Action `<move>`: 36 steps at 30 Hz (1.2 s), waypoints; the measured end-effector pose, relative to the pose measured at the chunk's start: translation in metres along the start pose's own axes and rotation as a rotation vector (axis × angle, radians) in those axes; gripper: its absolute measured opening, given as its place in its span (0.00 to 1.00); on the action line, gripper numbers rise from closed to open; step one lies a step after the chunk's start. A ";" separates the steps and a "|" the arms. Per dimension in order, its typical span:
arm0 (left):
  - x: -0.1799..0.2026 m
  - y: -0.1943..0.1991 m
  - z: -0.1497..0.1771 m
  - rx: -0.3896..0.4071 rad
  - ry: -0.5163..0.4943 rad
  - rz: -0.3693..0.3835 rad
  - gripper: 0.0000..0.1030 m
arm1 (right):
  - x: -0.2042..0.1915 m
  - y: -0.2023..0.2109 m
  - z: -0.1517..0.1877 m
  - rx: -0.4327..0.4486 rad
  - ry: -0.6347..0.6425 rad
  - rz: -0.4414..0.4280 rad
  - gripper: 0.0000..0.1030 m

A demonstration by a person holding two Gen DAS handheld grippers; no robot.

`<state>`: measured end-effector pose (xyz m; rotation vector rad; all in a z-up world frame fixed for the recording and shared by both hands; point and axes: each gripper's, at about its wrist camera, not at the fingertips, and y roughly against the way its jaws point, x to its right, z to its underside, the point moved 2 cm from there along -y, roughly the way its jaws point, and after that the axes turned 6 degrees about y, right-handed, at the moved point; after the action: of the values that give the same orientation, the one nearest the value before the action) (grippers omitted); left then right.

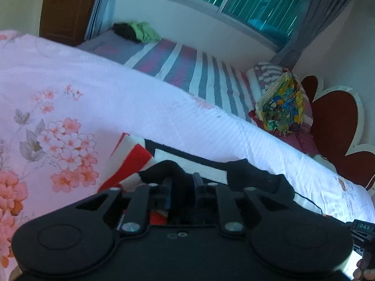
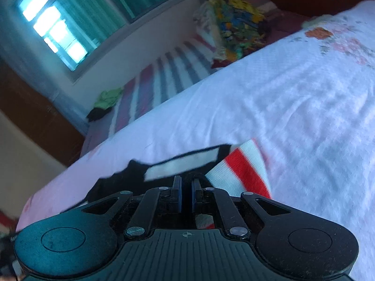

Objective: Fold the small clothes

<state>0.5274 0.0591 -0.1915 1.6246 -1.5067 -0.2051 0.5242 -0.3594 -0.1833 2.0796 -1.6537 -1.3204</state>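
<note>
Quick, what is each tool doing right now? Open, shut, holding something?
Left tool: shut on the black edge of the small garment.
Right tool: shut on the same small garment, at its black part.

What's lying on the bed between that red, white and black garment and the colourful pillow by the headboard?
Only bare floral bedspread lies between the garment and the colourful pillow; the right wrist view shows this most plainly.
</note>
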 end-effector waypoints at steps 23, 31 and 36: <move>0.032 -0.011 0.038 -0.029 -0.296 -0.048 0.47 | -0.061 -0.032 0.044 -0.040 0.553 0.125 0.45; 0.011 -0.023 0.023 0.022 -0.193 -0.089 0.16 | -0.026 -0.055 0.037 -0.019 0.533 0.220 0.45; 0.015 -0.002 0.019 0.031 -0.186 -0.087 0.31 | -0.045 -0.028 0.030 0.013 0.523 0.177 0.45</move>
<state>0.5198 0.0361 -0.1975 1.7366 -1.5855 -0.3928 0.5224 -0.2999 -0.1949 1.9981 -1.5582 -0.6354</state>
